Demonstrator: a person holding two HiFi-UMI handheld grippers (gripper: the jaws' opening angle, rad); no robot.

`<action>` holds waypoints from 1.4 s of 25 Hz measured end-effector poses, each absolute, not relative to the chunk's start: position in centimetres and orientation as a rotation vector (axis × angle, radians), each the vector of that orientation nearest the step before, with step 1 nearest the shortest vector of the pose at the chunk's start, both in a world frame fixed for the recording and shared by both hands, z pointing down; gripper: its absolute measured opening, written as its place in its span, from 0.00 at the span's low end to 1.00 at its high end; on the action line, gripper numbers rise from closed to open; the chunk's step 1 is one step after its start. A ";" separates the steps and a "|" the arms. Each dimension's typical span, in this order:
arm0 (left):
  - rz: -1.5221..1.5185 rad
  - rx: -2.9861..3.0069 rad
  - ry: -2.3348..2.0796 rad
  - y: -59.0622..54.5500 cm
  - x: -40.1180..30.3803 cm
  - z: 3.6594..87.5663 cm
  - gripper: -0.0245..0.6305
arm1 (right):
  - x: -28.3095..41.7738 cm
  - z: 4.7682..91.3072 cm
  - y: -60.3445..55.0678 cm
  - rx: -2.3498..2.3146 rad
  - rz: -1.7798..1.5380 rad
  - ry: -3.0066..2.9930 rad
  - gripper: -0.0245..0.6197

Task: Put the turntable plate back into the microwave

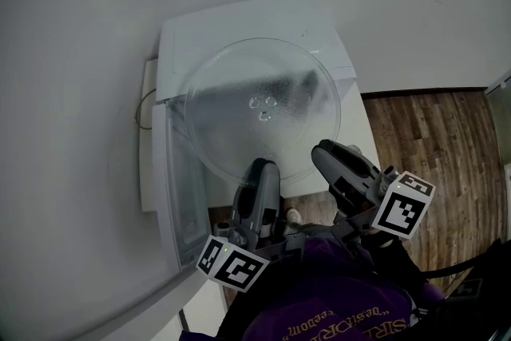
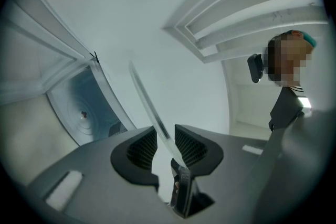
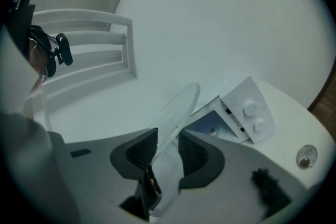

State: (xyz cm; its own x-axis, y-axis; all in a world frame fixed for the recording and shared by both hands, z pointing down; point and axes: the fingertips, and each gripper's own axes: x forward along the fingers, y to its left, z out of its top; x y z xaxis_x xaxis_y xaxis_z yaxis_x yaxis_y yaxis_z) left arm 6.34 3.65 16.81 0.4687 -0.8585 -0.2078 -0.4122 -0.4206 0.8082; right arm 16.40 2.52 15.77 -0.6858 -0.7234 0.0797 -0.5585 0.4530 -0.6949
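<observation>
Head view has the glass turntable plate (image 1: pixel 263 104) held out flat, face up, covering much of the white microwave (image 1: pixel 239 20), whose door (image 1: pixel 172 188) hangs open at the left. Both grippers grip its near rim side by side: the left gripper (image 1: pixel 259 165) and the right gripper (image 1: pixel 323 148) are each closed down to the thickness of the glass, and each gripper view shows the rim clamped between its ribbed pads. The plate reaches away from the grippers toward the oven, so neither hand is clearly nearer. In the left gripper view the cavity (image 2: pixel 79 107), with its centre hub, lies off to the lower left of the jaws, not in line with the plate. Judging from that, the coming move depends on bringing the disc down in front of the opening, then sliding it in over the hub.
</observation>
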 end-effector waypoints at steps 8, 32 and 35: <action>-0.845 2.010 -1.130 7.1 5.5 17.1 0.21 | 15.4 16.3 5.2 -1.020 -1.085 2.544 0.24; -0.896 1.828 -1.244 11.1 3.1 21.9 0.22 | 12.5 20.7 7.7 -0.901 -1.262 2.653 0.25; -0.890 1.803 -1.246 11.3 3.1 22.7 0.22 | 12.5 21.5 7.8 -0.897 -1.287 2.662 0.25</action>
State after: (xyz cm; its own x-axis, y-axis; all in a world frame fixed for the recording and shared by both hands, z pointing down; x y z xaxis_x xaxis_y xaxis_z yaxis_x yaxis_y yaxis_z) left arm 3.09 11.32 22.71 0.2815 -0.9517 -0.1224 -0.4243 -0.2379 0.8737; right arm 12.50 7.85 21.49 -0.8303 -0.5214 0.1969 -0.4782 0.4849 -0.7323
